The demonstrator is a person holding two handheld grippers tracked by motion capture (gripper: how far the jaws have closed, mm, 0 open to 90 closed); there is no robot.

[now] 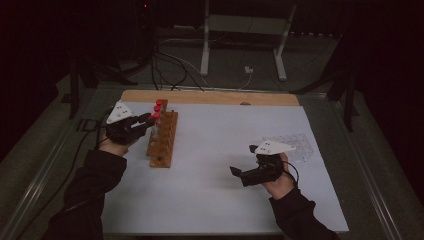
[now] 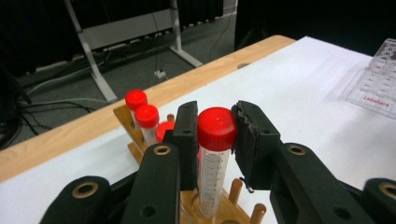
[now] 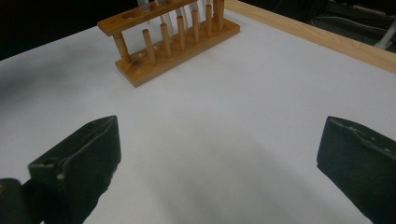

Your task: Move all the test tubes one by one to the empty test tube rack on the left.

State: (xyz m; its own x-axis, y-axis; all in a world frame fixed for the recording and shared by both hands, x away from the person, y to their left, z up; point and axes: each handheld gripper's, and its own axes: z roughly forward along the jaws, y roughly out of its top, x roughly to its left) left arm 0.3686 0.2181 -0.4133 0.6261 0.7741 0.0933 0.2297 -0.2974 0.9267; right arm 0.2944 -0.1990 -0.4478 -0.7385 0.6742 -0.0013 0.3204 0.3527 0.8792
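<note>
A wooden tube rack [image 1: 162,140] stands on the white table sheet at the left. My left gripper [image 2: 215,122] is shut on the red cap of a clear graduated tube [image 2: 214,172], held upright over the rack [image 2: 205,210]. The tube's lower end reaches the rack's top board; I cannot tell whether it sits in a hole. Three more red-capped tubes [image 2: 147,116] stand in the rack's far end. In the high view the left gripper [image 1: 150,119] is at the rack's far left side. My right gripper [image 1: 243,160] hovers open over bare table at the right, its jaws [image 3: 219,154] wide apart with nothing between them.
A clear plastic tray [image 1: 295,145] with a red label lies at the right, beyond the right hand. A wooden strip [image 1: 210,97] borders the table's far edge. Cables and a metal stand's legs [image 1: 240,45] lie on the floor behind.
</note>
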